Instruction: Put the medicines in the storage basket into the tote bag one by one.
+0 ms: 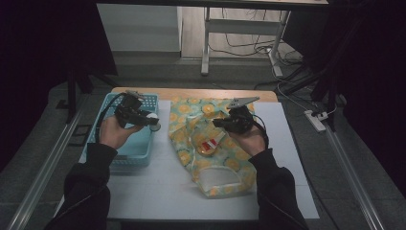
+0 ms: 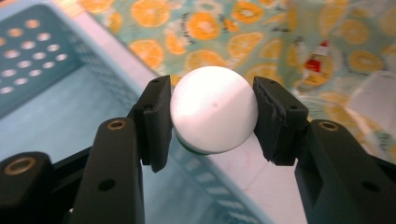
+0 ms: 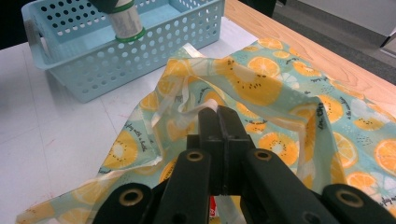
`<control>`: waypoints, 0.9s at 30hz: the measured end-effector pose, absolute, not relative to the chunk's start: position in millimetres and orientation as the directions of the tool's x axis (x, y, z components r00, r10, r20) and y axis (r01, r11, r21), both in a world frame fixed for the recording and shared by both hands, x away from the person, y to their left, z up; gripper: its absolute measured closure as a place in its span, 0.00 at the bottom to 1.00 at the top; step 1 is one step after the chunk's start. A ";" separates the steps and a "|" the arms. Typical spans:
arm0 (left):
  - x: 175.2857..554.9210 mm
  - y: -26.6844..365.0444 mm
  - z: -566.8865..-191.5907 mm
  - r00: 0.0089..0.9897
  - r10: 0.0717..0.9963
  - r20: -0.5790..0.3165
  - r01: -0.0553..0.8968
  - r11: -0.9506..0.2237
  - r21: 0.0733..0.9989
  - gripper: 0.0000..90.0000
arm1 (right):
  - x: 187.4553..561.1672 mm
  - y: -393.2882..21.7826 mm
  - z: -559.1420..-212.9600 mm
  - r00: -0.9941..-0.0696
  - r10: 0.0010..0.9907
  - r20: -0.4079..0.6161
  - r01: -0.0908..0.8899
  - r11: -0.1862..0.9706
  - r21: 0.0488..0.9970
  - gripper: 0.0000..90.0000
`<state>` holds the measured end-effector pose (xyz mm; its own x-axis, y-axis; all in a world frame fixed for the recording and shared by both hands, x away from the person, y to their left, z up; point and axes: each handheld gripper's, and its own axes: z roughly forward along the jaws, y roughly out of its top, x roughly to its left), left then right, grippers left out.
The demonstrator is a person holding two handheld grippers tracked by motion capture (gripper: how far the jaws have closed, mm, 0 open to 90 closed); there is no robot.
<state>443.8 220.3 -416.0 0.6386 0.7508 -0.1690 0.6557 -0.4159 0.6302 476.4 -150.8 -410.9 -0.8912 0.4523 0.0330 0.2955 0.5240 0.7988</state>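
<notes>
Jaws of the left hand-held gripper point(image 2: 212, 116) are clamping a small white bottle point(image 2: 214, 109), its rounded white end facing the camera and a thin green band peeking out underneath. That bottle is hanging over the near rim of the blue basket point(image 1: 125, 148), which is sitting on the left of the white worktop point(image 1: 158, 191); in the right gripper view the bottle point(image 3: 125, 21) is showing as a pale cylinder with a green ring, its top cut off by the frame edge.

Jaws of the right hand-held gripper point(image 3: 218, 116) are standing pressed together, pinching a fold at the edge of the orange-print bag point(image 3: 261, 88) and lifting it a little off the worktop. The bag is lying just beside the basket, spreading toward the middle, with a clear window point(image 1: 218, 179) near its lower end. Something red and white point(image 1: 209, 145) is lying within its folds, too small and blurred to identify.

Beyond the worktop, a table frame point(image 1: 207, 43) and loose cables point(image 1: 249, 48) are standing on the floor, and a power strip point(image 1: 316, 120) is lying at the right. Both sides of the high view are sinking into darkness.
</notes>
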 end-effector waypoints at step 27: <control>427.6 127.9 -420.2 0.788 0.590 -0.174 0.543 -0.534 0.649 0.56 | 477.1 -150.2 -412.6 -0.888 0.458 0.036 0.302 0.522 0.798 1.00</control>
<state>427.6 127.9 -420.2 0.7882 0.5904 -0.1737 0.5427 -0.5336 0.6487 477.1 -150.2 -412.6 -0.8881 0.4582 0.0362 0.3020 0.5223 0.7975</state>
